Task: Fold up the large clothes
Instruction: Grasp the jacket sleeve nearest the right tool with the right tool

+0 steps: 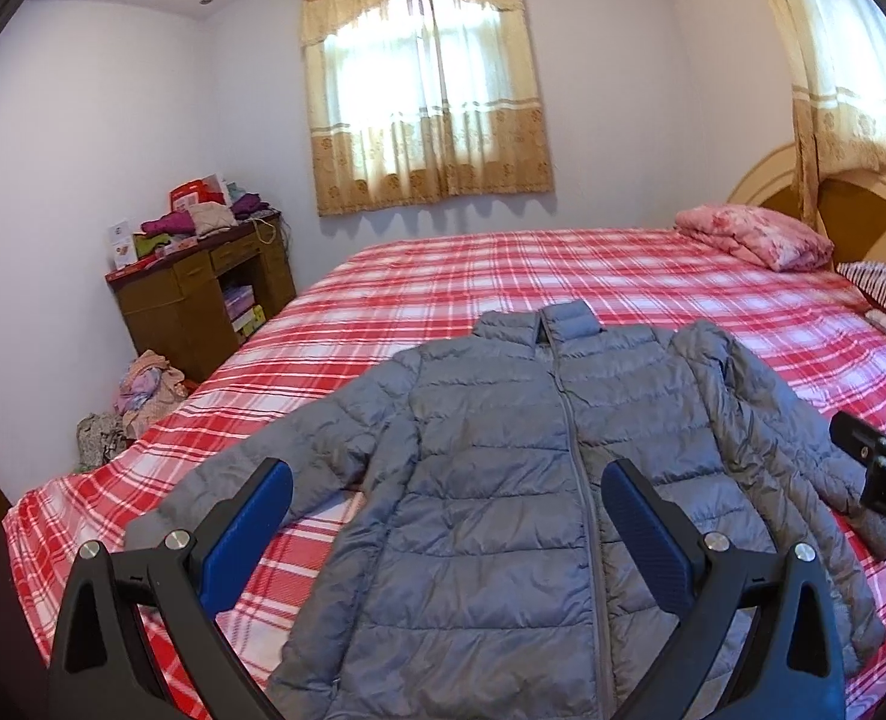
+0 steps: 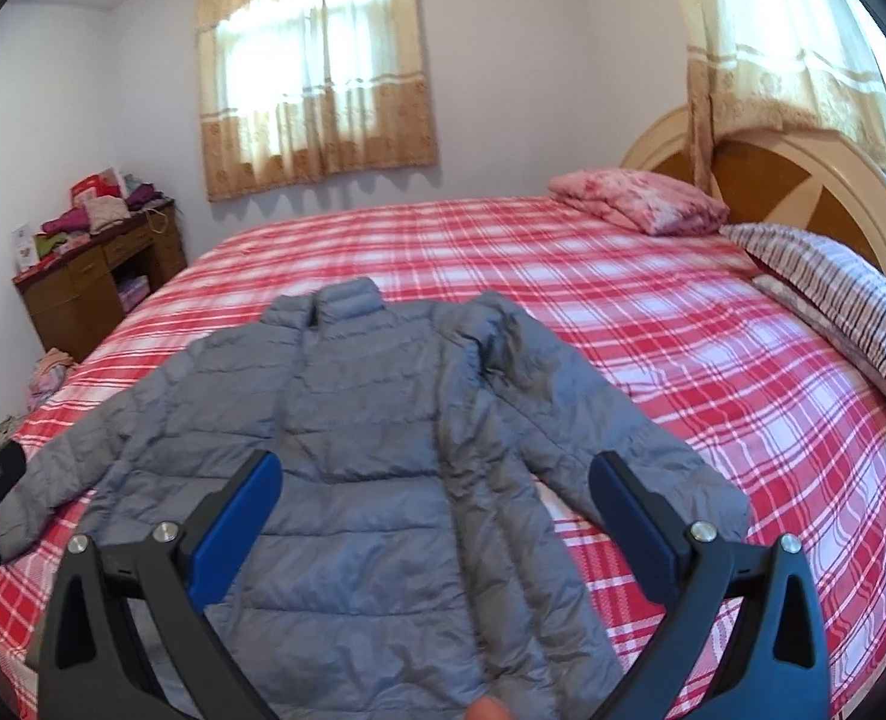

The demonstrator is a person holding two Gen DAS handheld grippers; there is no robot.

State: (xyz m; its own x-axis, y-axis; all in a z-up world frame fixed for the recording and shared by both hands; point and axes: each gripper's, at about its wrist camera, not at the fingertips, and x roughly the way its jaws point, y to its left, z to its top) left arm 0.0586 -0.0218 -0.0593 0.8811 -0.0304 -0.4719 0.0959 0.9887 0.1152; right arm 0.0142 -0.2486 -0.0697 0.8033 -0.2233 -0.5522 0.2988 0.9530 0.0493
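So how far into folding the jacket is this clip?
Done: the grey puffer jacket is spread front up and zipped on the plaid bedspread, sleeves angled out to each side. In hand: nothing; the left gripper and the right gripper both hover open above it, fingers apart and empty. Left: every fold, since neither sleeve nor the body is turned over yet.

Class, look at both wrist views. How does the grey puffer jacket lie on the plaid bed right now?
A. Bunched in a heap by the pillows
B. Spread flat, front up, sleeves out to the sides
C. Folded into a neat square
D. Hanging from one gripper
B: the grey puffer jacket lies spread on the plaid bed, zip up, sleeves out, while both grippers' jaws stand open and empty.
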